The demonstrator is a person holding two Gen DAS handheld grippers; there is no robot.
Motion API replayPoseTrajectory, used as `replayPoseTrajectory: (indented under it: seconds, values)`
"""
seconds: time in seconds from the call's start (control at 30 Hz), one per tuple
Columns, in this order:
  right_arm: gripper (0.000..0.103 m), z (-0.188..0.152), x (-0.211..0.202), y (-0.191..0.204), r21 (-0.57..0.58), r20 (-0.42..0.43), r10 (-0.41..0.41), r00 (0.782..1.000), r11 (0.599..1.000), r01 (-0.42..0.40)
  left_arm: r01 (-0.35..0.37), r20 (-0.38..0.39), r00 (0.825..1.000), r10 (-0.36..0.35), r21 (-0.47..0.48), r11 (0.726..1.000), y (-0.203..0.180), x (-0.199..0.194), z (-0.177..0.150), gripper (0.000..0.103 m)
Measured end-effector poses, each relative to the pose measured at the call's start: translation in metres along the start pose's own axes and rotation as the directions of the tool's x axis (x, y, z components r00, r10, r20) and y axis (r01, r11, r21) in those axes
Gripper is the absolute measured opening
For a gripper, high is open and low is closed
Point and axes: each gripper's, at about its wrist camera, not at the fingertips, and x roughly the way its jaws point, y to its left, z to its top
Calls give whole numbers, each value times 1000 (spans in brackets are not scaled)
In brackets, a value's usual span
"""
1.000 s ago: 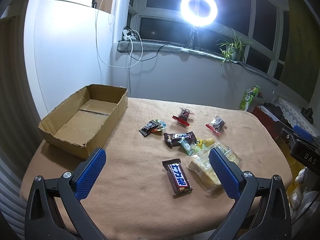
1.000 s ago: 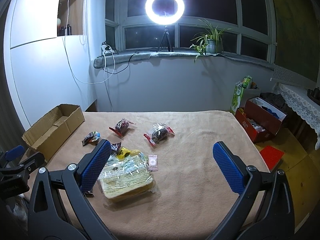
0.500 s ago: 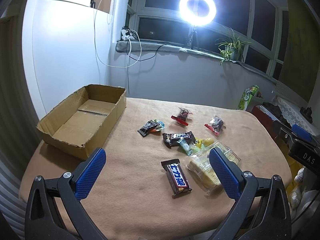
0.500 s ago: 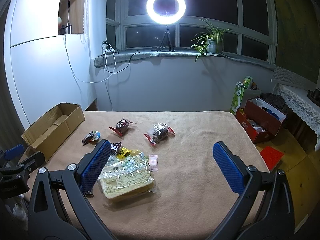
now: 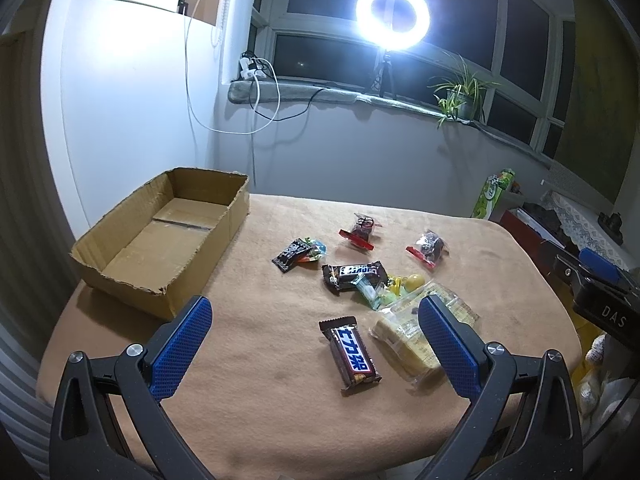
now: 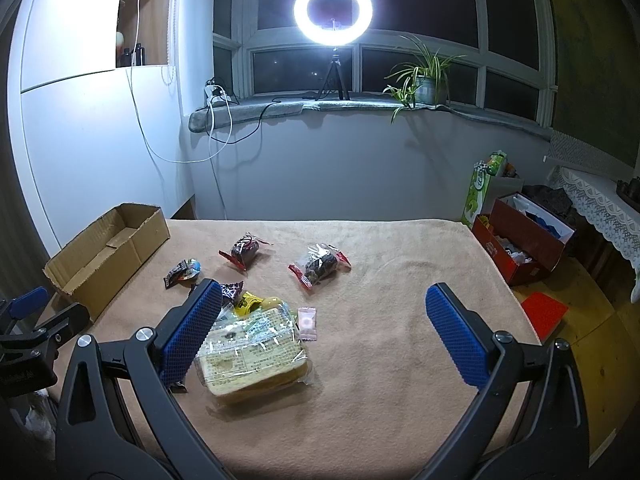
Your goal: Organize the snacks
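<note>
- Left tool (image 5: 316, 336): jaws wide apart, nothing between them, held above the near edge of the counter (image 5: 260, 412).
- Right tool (image 6: 324, 332): jaws also wide, gripping nothing; its left pad overlaps the near-left corner of the clear-wrapped cake pack (image 6: 252, 354) in view.
- Cardboard box (image 5: 160, 236): far left on the counter, open top, nothing visible inside.
- Snacks lie loose mid-counter, right of the box: chocolate bar (image 5: 352, 354) nearest, just left of the cake pack; second dark bar (image 5: 354, 274) beyond it, touching a heap of small yellow and green sweets (image 5: 394, 290).
- Two red-edged dark packets (image 6: 245, 250) (image 6: 320, 266) farthest out, apart from each other.
- Small pink sachet (image 6: 307, 322) just right of the cake pack.
</note>
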Motion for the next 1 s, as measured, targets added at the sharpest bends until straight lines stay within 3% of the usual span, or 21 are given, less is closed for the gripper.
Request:
replayPoseTrajectory:
  seconds: [0.5, 0.67, 0.8, 0.9, 1.0]
  values:
    - [103, -8, 7, -9, 9, -34, 13, 999, 1000, -13, 26, -39, 999, -26, -12, 1000, 0, 12, -5, 103]
    - [103, -7, 19, -12, 5, -88, 119, 989, 993, -119, 73, -93, 993, -77, -48, 996, 2, 25, -9, 102]
    - [103, -14, 35, -20, 16, -183, 245, 952, 969, -246, 121, -155, 979, -133, -83, 989, 0, 39, -18, 92]
    - [97, -20, 50, -26, 44, -258, 328, 909, 944, -328, 183, -214, 954, -208, -134, 974, -5, 53, -26, 84]
    - [92, -26, 76, -36, 155, -342, 430, 836, 903, -401, 238, -262, 925, -276, -168, 957, -12, 65, -33, 73]
